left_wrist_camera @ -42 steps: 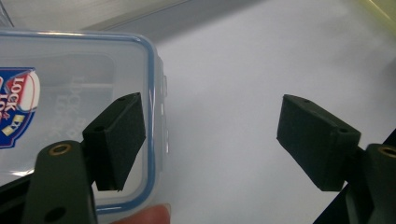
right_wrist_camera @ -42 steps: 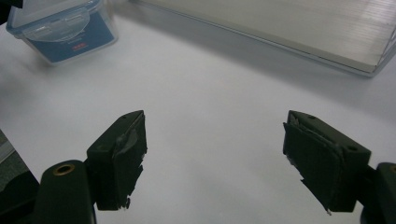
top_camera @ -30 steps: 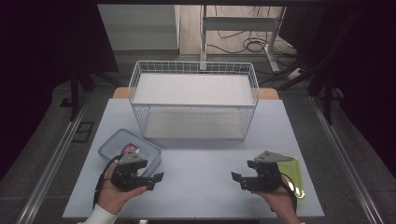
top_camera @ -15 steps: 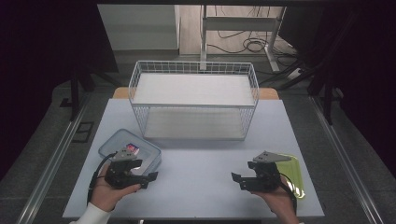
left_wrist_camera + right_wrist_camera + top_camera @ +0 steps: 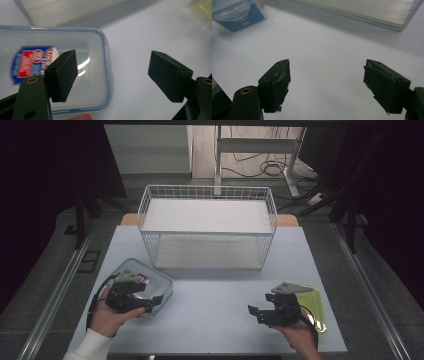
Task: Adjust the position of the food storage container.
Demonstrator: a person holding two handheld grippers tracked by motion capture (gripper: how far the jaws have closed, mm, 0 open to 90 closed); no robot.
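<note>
A clear plastic container (image 5: 161,281) with a blue rim and a red-and-blue label (image 5: 30,62) lies at the table's near left. My left gripper (image 5: 152,303) hovers over its near right corner, jaws open and pointing right. In the left gripper view the gripper (image 5: 112,75) straddles the container's rim (image 5: 107,65): one jaw is above the lid, the other above bare table, and nothing is pressed. My right gripper (image 5: 256,314) rests low at the near right, open and pointing left, with only bare table between its fingers (image 5: 275,85).
A white wire basket (image 5: 207,227) stands across the middle back of the table (image 5: 215,290). A yellow-green tray (image 5: 314,306) lies under the right hand at the near right. The right gripper view has the container (image 5: 239,12) at top left and the basket (image 5: 362,10) along the top.
The left hand has shifted a little left and away from the person, onto the container's corner, and lifted slightly. The right hand has stayed put.
</note>
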